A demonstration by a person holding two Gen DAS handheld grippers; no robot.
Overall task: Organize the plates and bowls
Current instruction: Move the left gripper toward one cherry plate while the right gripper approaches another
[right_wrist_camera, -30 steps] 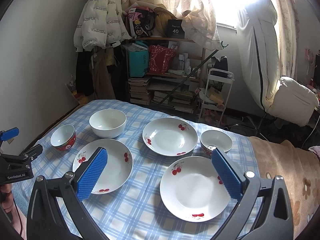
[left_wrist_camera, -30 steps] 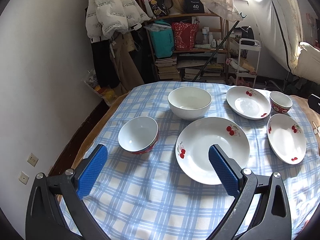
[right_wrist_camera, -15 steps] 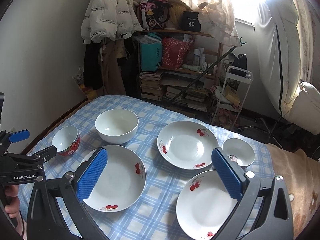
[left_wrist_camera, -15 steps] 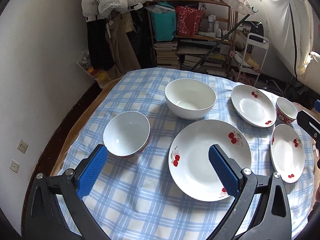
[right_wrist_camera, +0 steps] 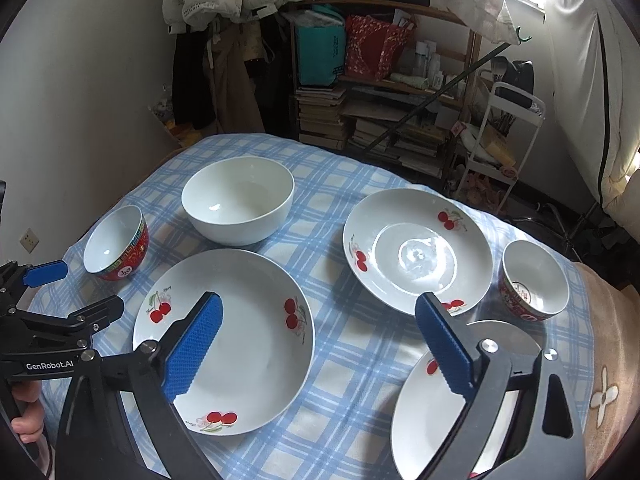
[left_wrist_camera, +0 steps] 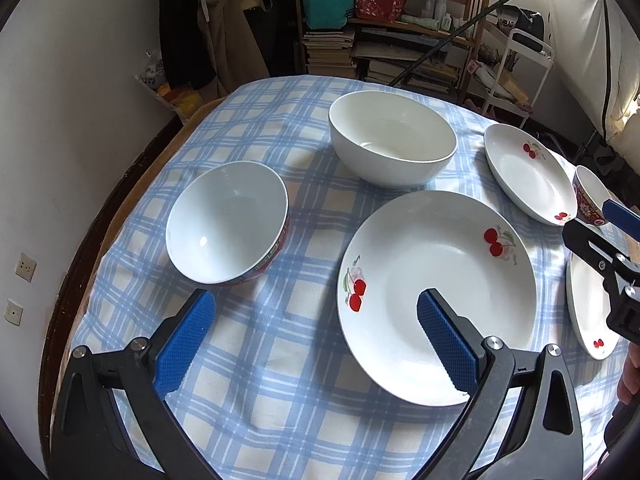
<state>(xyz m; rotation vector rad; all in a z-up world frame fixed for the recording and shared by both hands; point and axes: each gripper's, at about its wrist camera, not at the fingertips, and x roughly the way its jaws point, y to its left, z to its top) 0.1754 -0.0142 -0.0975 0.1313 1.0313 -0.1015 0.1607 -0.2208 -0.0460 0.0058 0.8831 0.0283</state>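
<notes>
Six pieces of crockery are lying apart on the table (right_wrist_camera: 344, 396), and the large cherry plate (left_wrist_camera: 436, 292) is serving as the landmark for all of them. Beyond it the plain white bowl (left_wrist_camera: 392, 138) is standing; to its left the red-rimmed bowl (left_wrist_camera: 228, 222) is sitting, tipped slightly toward the table edge. To its right and farther back a second cherry plate (right_wrist_camera: 416, 252) is resting, with a small red bowl (right_wrist_camera: 534, 280) just beside that one. Nearer on the right, a third plate (right_wrist_camera: 440, 404) is lying largely under the right claw's frame.

Both claws are spread wide and gripping nothing. The left claw (left_wrist_camera: 316, 340) is hovering over the near rim of the large cherry plate, its right pad above the plate's well and its left pad above bare cloth, so the near-left rim is falling between the jaws. The red-rimmed bowl is sitting just ahead and left of this claw. The right claw (right_wrist_camera: 318, 344) is hanging between the large plate and the third plate, its left pad over the former and its right pad over the latter.

Judging by this, the left claw is the nearer one to the large plate and the red-rimmed bowl, and the right claw to the third plate. Round plates are offering no long axis, so only rim approach matters.

Much of the third plate is being cut off by the claw and the frame edge, and the height of either claw above the crockery is hard to judge.
</notes>
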